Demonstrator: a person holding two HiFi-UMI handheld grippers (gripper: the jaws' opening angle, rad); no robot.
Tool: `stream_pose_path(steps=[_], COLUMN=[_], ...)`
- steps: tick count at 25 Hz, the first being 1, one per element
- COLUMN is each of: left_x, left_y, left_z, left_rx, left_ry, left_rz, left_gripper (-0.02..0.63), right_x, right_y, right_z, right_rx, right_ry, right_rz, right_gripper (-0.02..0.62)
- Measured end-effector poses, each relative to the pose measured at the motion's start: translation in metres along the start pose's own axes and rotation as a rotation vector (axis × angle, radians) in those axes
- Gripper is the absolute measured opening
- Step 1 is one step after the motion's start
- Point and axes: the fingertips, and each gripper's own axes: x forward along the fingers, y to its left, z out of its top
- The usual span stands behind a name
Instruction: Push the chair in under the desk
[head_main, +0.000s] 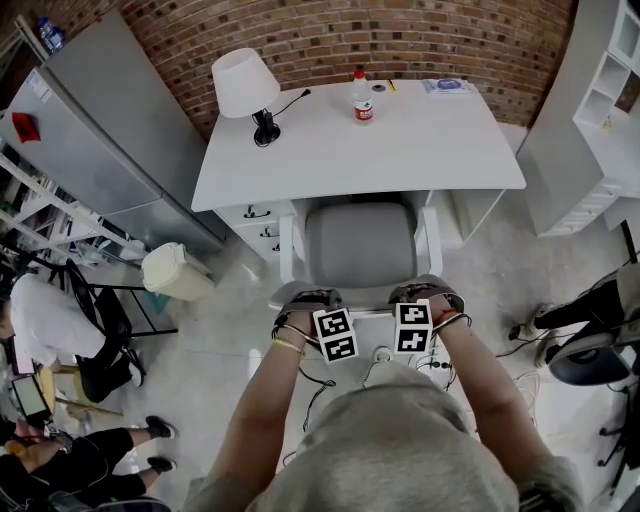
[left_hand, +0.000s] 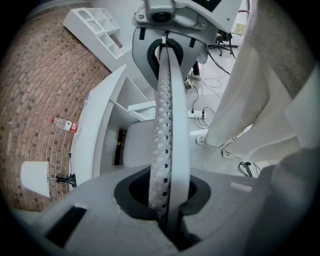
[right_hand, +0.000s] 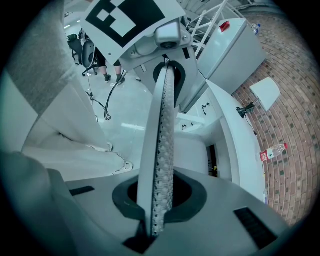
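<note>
My left gripper (head_main: 308, 300) is squeezed shut with nothing in it, and so is my right gripper (head_main: 428, 292). Both are side by side at the top edge of the chair's back. The grey chair (head_main: 360, 245) stands close up to the front of the white desk (head_main: 400, 140), and I can see its seat in front of the desk's edge. A white lamp (head_main: 245, 85) and a bottle (head_main: 363, 97) with a red cap stand on the desk by the brick wall (head_main: 400, 35).
</note>
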Motion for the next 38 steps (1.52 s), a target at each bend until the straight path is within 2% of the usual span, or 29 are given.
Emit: stream_pose_path(steps=[11, 24, 29, 30, 31, 32, 35, 38], left_x=[-0.002, -0.004, -0.011, -0.013, -0.015, -0.017, -0.021, -0.026], left_y=[0.001, 0.002, 0.001, 0.000, 0.000, 0.000, -0.002, -0.001], left_z=[0.000, -0.002, 0.000, 0.001, 0.002, 0.002, 0.004, 0.004], left_rx=[-0.001, 0.006, -0.015, -0.025, -0.032, -0.033, -0.015, -0.012], left_ry=[-0.002, 0.005, -0.033, -0.045, -0.057, -0.066, -0.085, -0.098], left_rz=[-0.006, -0.008, -0.010, -0.014, -0.015, -0.012, 0.020, 0.052], left_gripper=[0.043, 0.043, 0.051, 0.077, 0.109, 0.132, 0.172, 0.184], right_x=[-0.003, -0.006, -0.008, -0.009, -0.010, -0.011, -0.015, -0.018], right_y=[-0.001, -0.004, -0.004, -0.004, -0.003, -0.003, -0.004, -0.005], right_z=[0.001, 0.003, 0.002, 0.003, 0.004, 0.005, 0.007, 0.011], right_rx=[0.008, 0.020, 0.050, 0.063, 0.076, 0.085, 0.086, 0.080], right_ry=[0.004, 0.009, 0.020, 0.016, 0.010, 0.004, -0.005, -0.005], right_rz=[0.010, -0.017, -0.027, -0.023, -0.019, -0.019, -0.047, -0.077], right_gripper=[0.020, 0.021, 0.023, 0.056, 0.134, 0.154, 0.179, 0.183])
